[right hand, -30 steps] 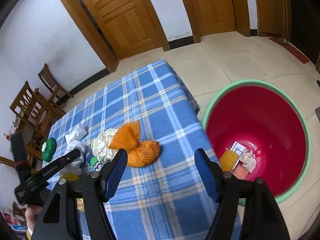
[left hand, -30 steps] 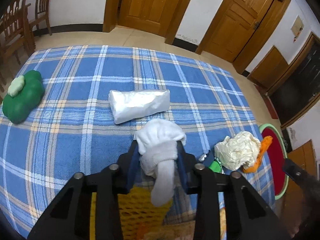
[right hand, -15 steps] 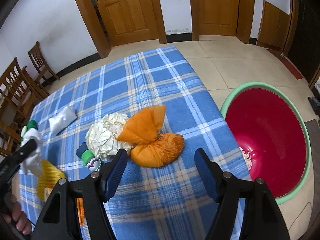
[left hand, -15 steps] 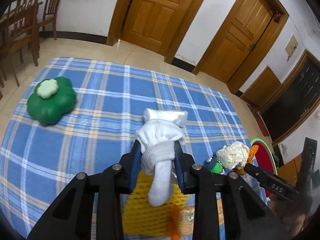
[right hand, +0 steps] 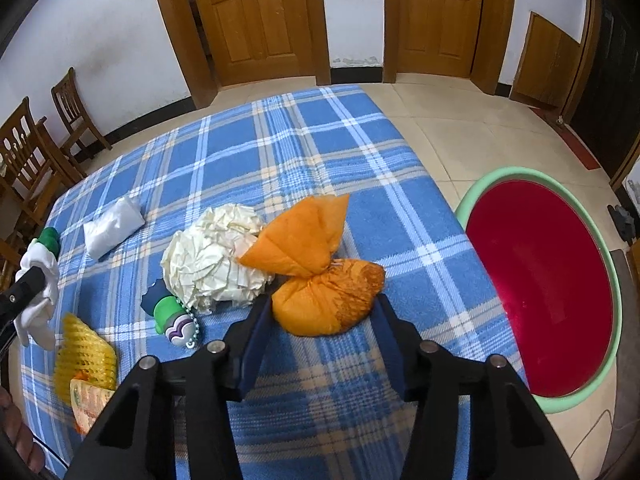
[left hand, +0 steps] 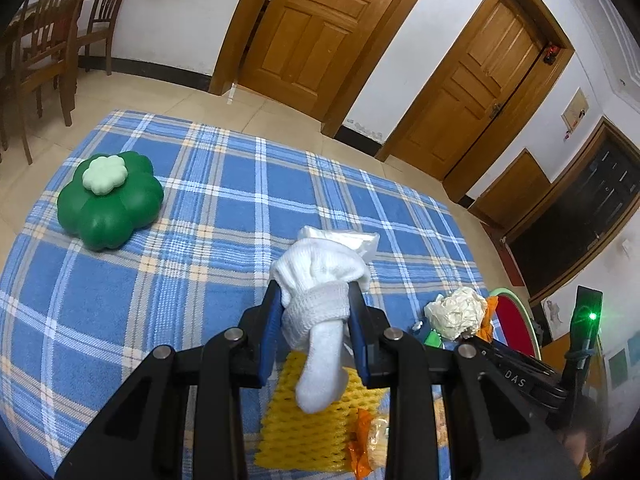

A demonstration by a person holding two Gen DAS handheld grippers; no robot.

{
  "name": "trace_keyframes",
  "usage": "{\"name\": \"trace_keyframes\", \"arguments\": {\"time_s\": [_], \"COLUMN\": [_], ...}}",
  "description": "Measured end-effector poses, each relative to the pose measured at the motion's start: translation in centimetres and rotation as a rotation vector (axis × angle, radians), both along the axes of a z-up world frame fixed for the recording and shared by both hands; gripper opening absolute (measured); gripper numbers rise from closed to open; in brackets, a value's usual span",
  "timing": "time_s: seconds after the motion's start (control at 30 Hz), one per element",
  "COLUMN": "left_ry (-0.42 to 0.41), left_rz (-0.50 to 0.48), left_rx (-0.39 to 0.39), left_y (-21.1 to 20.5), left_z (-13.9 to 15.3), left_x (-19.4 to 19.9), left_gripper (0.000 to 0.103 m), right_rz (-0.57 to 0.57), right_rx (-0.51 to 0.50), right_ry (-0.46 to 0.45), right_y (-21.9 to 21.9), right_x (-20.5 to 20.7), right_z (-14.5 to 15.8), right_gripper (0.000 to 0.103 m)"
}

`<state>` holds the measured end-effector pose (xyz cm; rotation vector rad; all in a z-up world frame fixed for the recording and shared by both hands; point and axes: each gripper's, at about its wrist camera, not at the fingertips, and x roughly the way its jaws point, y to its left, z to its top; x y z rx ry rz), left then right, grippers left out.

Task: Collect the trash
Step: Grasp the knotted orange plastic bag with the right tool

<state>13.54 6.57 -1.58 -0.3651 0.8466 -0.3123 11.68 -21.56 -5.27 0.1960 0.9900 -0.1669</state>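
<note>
Blue plaid cloth [right hand: 280, 152] covers the table I'm working over, with wooden doors and white walls filling the top of both frames and chairs at the upper left. On my left wrist view, the left gripper [left hand: 314, 320] sits at the lower middle, its blue pads clamped on a white sock [left hand: 320, 308] whose toe hangs down between the fingers. Below the sock lies a yellow foam net [left hand: 304, 432], and a white plastic packet [left hand: 360, 240] peeks out just behind the sock. A green flower-shaped box [left hand: 108, 200] rests on the cloth at the left of that frame.

On my right wrist view, the right gripper [right hand: 320, 320] is at the lower middle, and its jaws have just been closing around an orange bag [right hand: 324, 280] (the knotted lower bulge sits between the fingers). I see the pads standing right at the bag's two sides, but I cannot tell whether they press it yet. Touching the bag on its left is a crumpled cream paper ball [right hand: 212, 260], with a small green toy [right hand: 172, 316] just below that. A red basin with a green rim [right hand: 616, 308] stands on the floor at the right of the frame, beside the table edge
</note>
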Motion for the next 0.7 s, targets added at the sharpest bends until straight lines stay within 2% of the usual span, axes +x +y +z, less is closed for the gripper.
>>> {"name": "trace_keyframes", "arguments": {"time_s": [0.27, 0.7], "left_ry": [-0.011, -0.03], "left_rz": [0.003, -0.043], "left_rx": [0.023, 0.052], "left_y": [-0.8, -3.9], "left_z": [1.0, 3.9], "left_x": [-1.3, -4.2], "left_gripper": [0.031, 0.031], "right_rz": [0.032, 0.036], "right_rx": [0.045, 0.127], "right_ry": [-0.042, -0.165], "right_y": [-0.3, -2.8], "right_x": [-1.6, -6.6], "right_z": [0.9, 4.8], "right_gripper": [0.049, 0.049]}}
